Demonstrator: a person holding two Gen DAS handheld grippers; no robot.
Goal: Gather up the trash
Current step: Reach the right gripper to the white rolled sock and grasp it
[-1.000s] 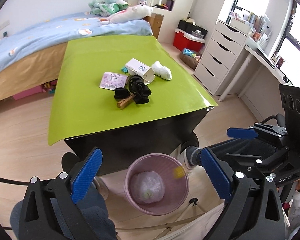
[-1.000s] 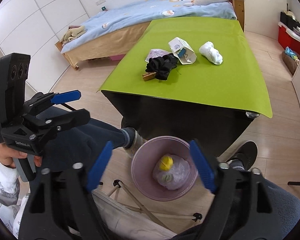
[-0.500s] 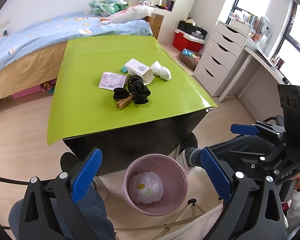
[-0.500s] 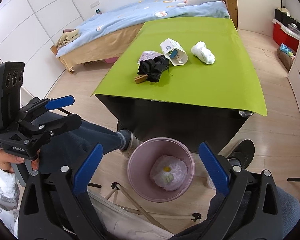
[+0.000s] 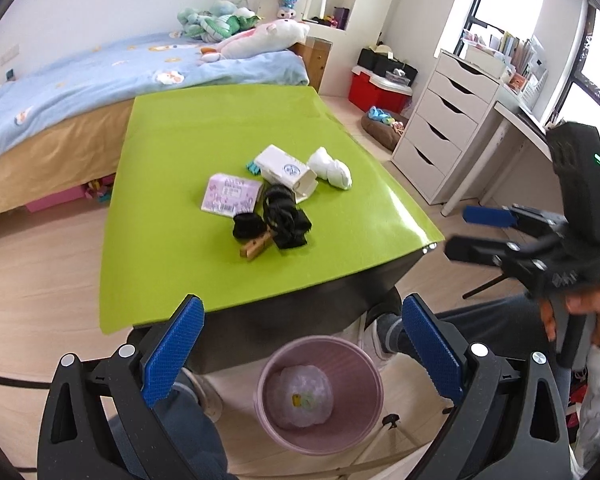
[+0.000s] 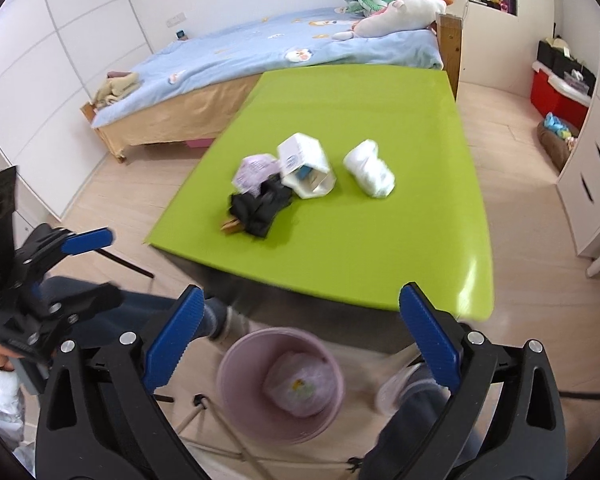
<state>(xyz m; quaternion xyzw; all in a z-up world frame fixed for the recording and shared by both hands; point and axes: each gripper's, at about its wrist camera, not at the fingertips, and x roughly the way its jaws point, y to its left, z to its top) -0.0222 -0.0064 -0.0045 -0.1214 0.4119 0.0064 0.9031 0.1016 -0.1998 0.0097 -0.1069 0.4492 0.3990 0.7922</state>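
On the floor in front of the green table stands a pink bin with a clear liner and a small yellow scrap inside. On the table lie a white carton, a crumpled white tissue, a purple packet, a black bundle and a wooden peg. My left gripper is open and empty above the bin. My right gripper is open and empty too, above the bin and level with the table's near edge. The carton and tissue lie beyond it.
A person's legs and shoes flank the bin under the table. Behind the table is a bed with plush toys. White drawers and a desk stand on the right, a red box farther back. A tripod leg lies by the bin.
The right gripper's jaws widened and the yellow scrap dropped into the bin. Both grippers then lifted and moved toward the table, the right one more.
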